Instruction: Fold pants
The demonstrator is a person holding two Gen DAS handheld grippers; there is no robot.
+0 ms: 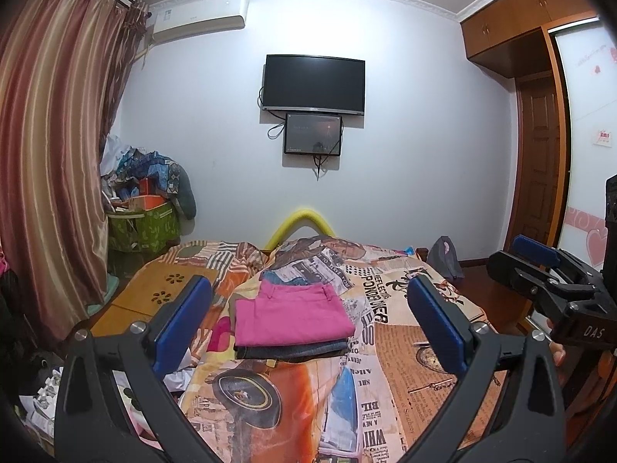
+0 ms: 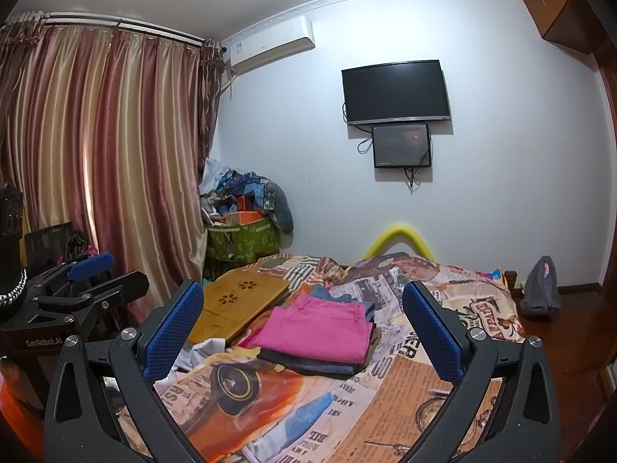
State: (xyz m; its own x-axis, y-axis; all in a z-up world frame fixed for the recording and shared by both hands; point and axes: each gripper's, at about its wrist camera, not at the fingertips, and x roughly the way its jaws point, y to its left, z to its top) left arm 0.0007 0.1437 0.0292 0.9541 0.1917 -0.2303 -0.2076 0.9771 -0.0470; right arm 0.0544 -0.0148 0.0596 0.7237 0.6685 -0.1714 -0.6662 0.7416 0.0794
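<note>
Folded pink pants (image 1: pixel 291 314) lie on top of a stack of folded dark jeans (image 1: pixel 293 351) in the middle of the bed; they also show in the right wrist view (image 2: pixel 320 330). My left gripper (image 1: pixel 308 320) is open and empty, held above the bed in front of the stack. My right gripper (image 2: pixel 302 330) is open and empty, also short of the stack. The right gripper shows at the right edge of the left wrist view (image 1: pixel 540 266), and the left gripper at the left edge of the right wrist view (image 2: pixel 96 274).
The bed has a colourful newspaper-print cover (image 1: pixel 405 366). A wooden lap tray (image 1: pixel 158 293) lies on its left side, with white cloth (image 2: pixel 204 351) beside it. Curtains (image 1: pixel 50 154), a green bin of clutter (image 1: pixel 142 227), a wall TV (image 1: pixel 313 81) and a wardrobe (image 1: pixel 540 154) surround the bed.
</note>
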